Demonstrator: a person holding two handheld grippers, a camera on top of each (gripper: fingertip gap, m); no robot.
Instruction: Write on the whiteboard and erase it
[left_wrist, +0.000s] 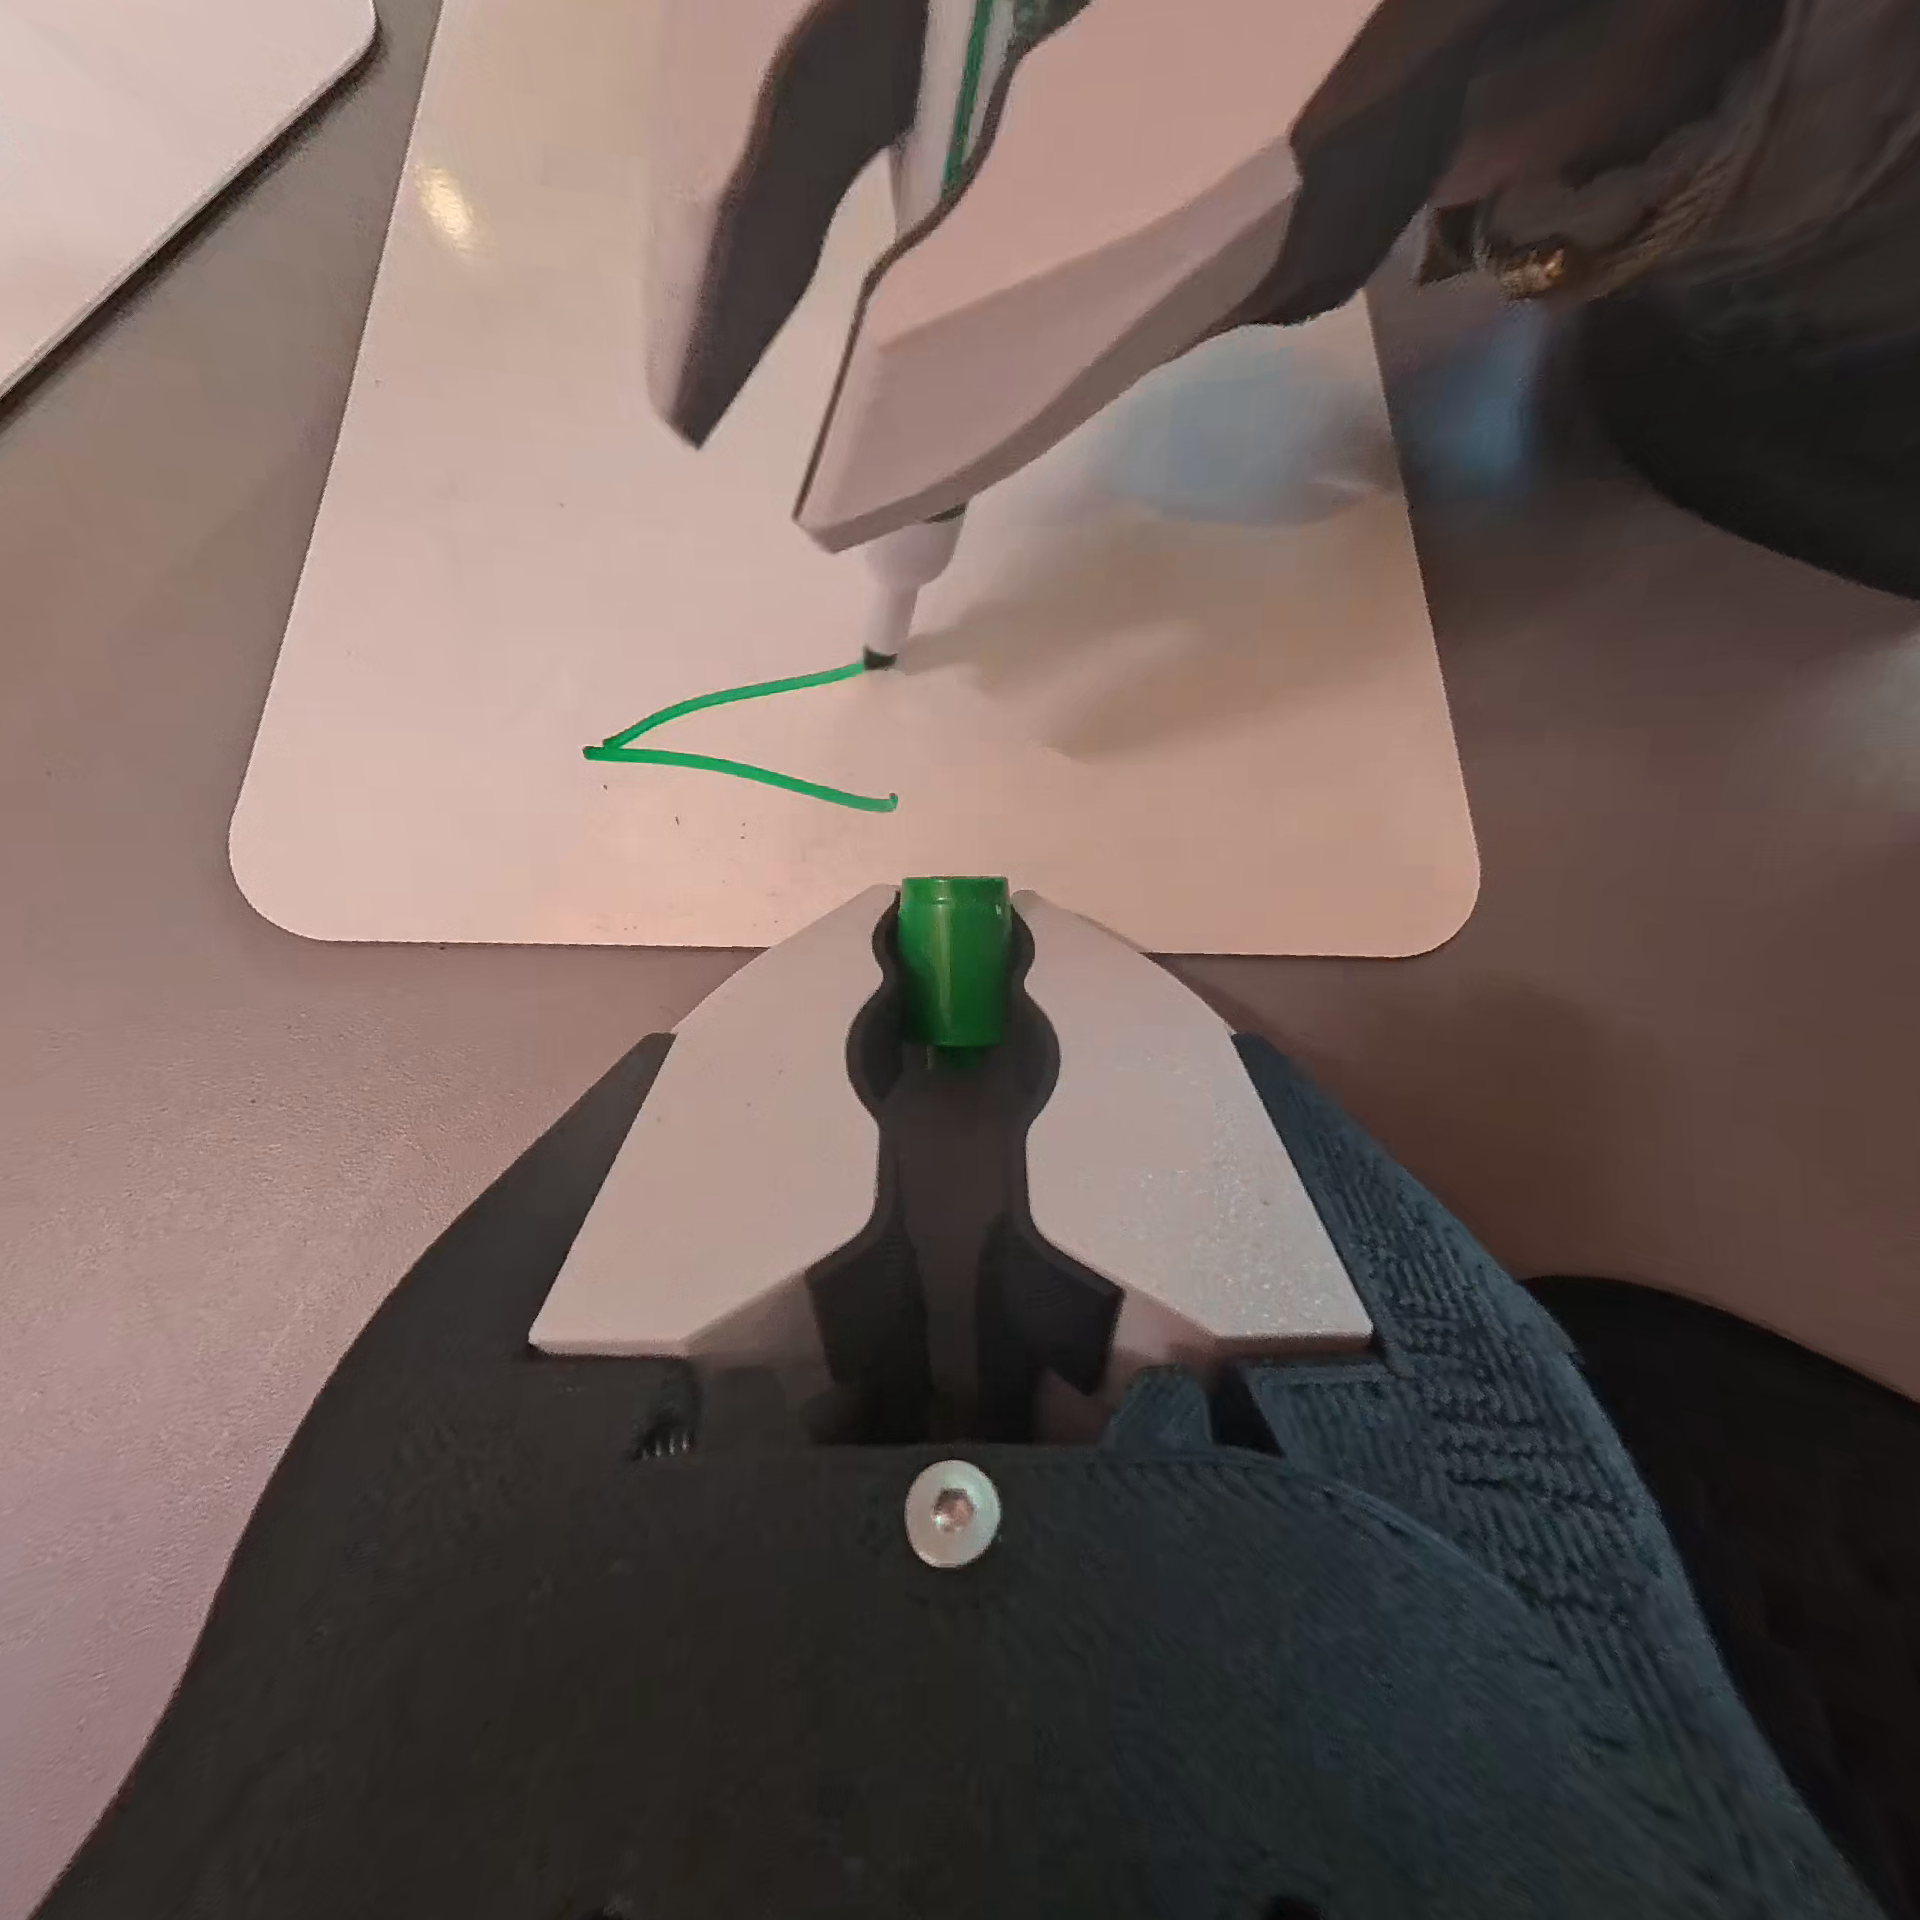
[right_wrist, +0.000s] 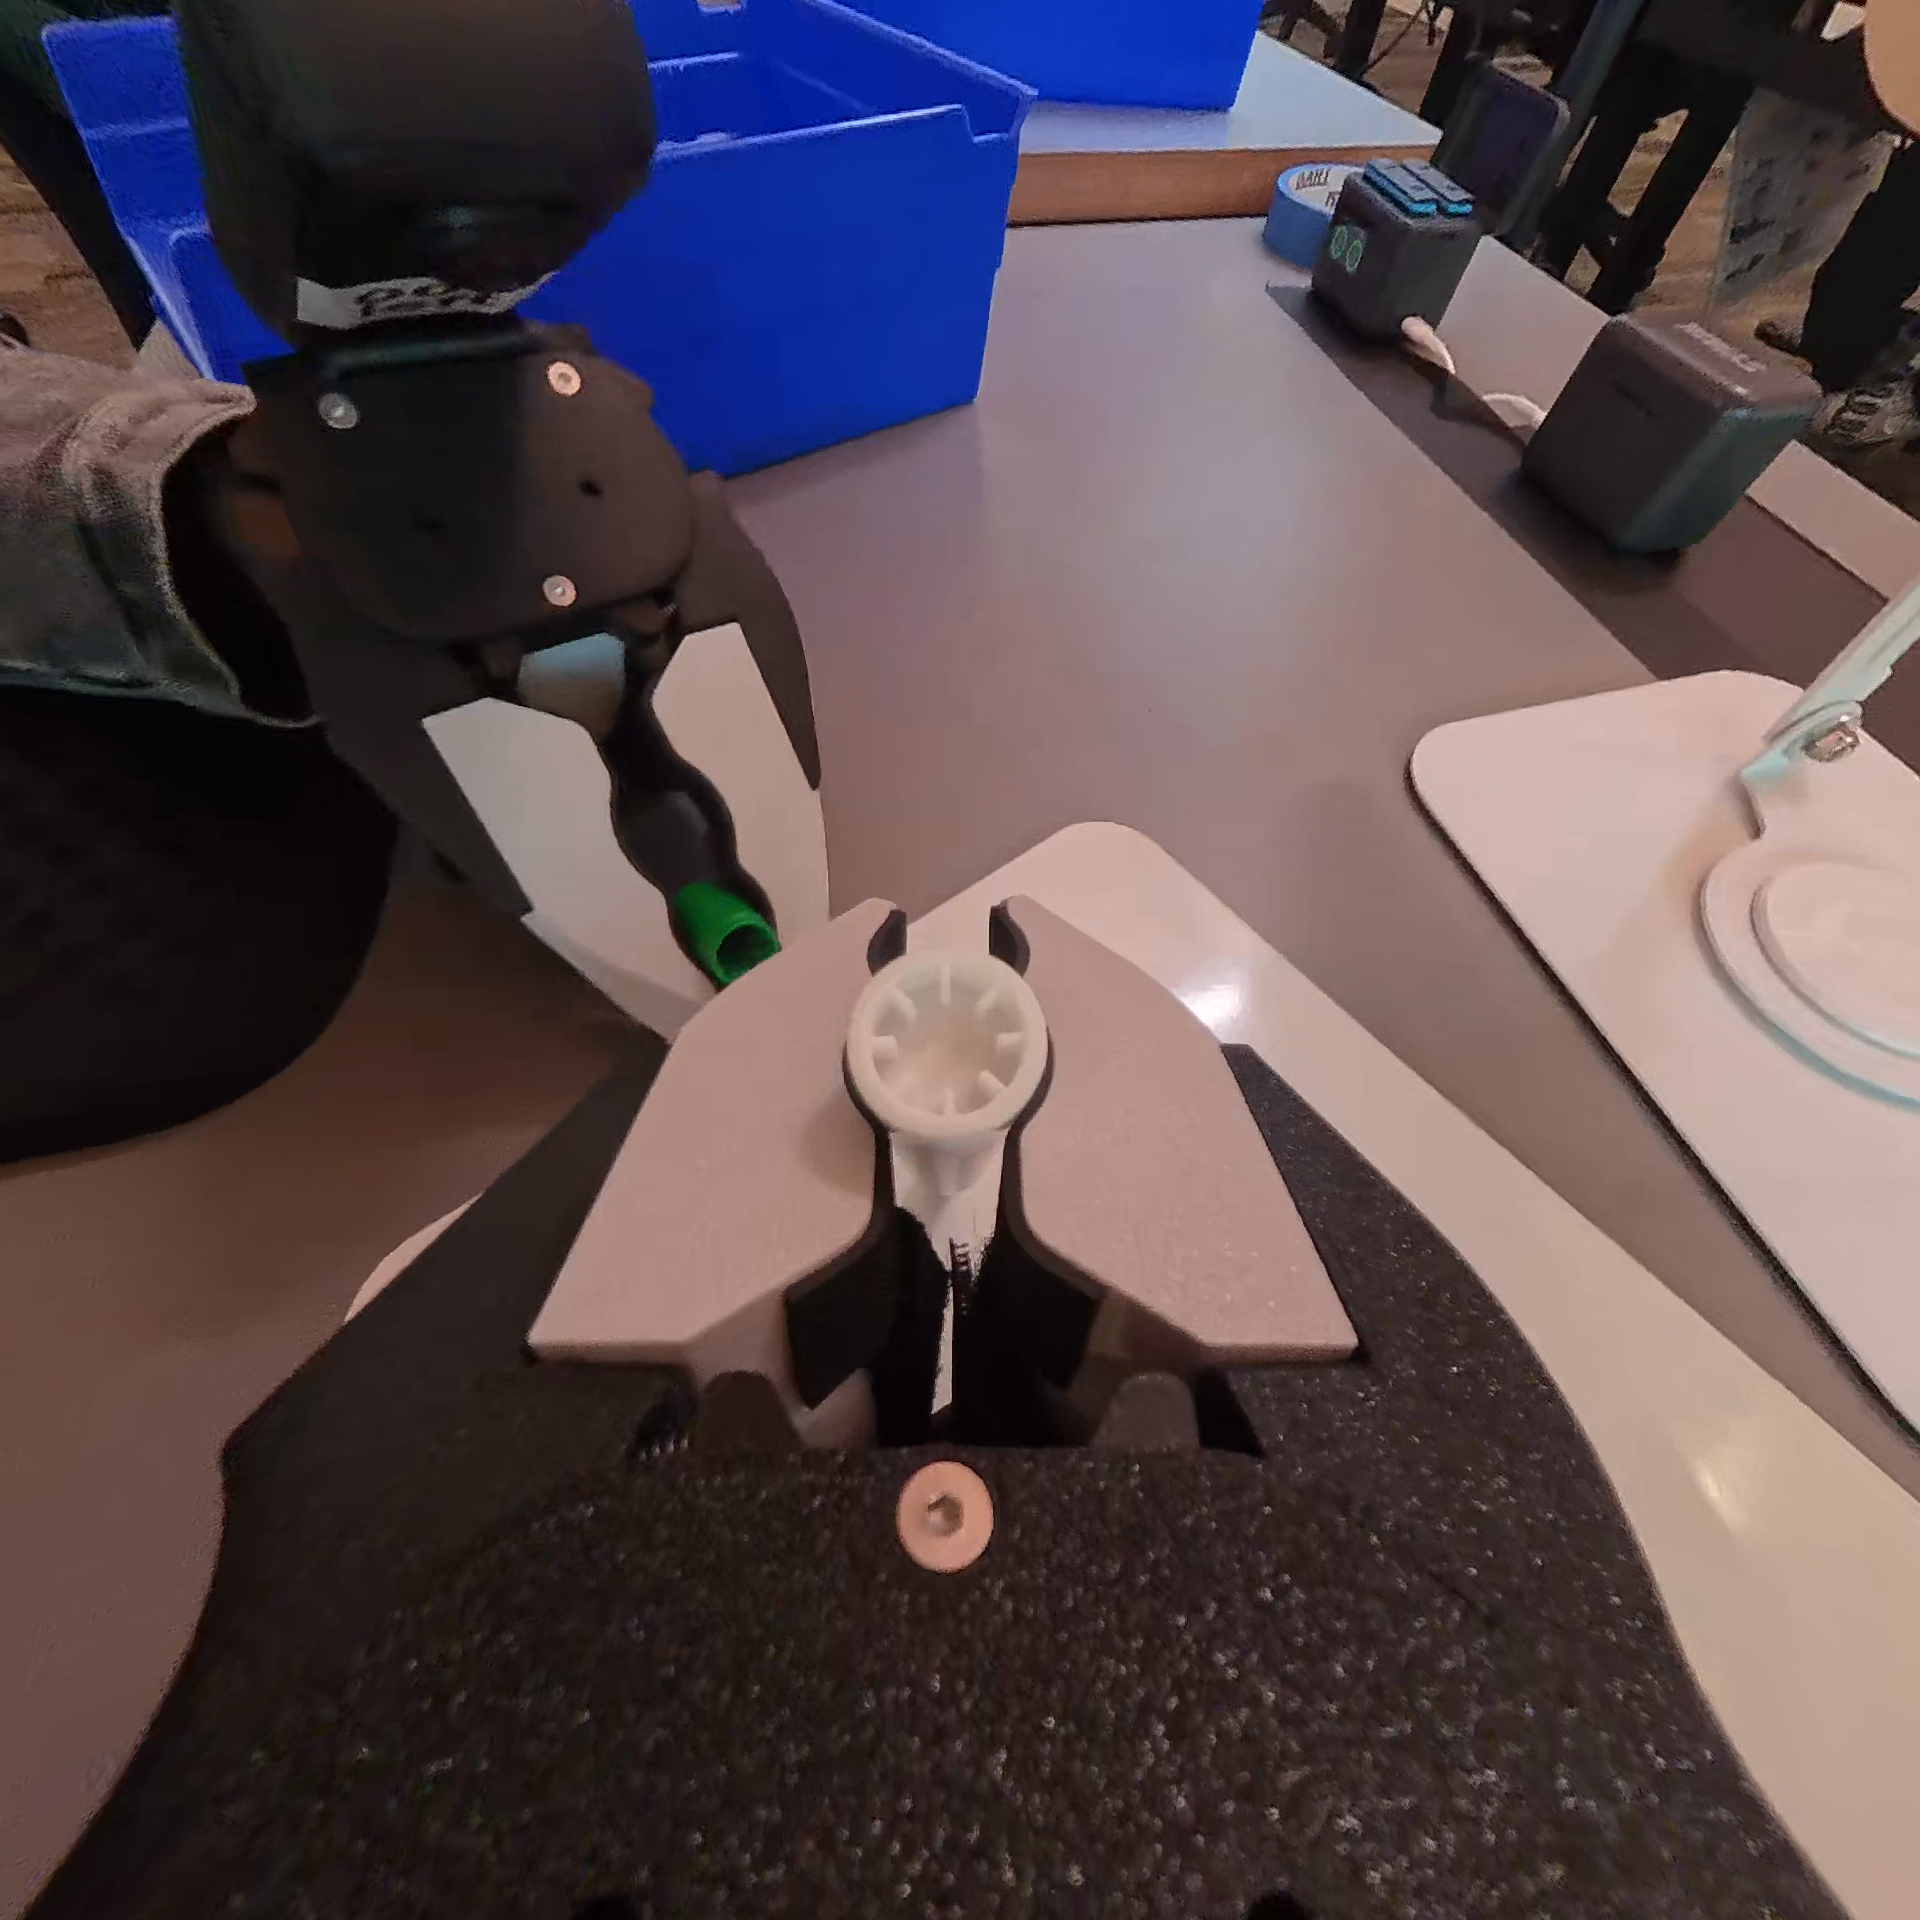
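My right gripper (left_wrist: 831, 457) grips the marker (left_wrist: 894, 608), its tip touching the whiteboard (left_wrist: 499, 582) at the end of a green line (left_wrist: 727, 764). My left gripper (left_wrist: 951, 914) is closed around the green cap (left_wrist: 951, 961) near the board's edge.

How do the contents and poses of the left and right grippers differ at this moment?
The left gripper is shut on the green cap; the right gripper is shut on the white marker.
The left gripper sits low, off the whiteboard's near edge; the right gripper angles steeply down over the whiteboard.
The cap touches nothing else; the marker's tip meets the board at the end of a green line.
Both hold their item between the fingertips.
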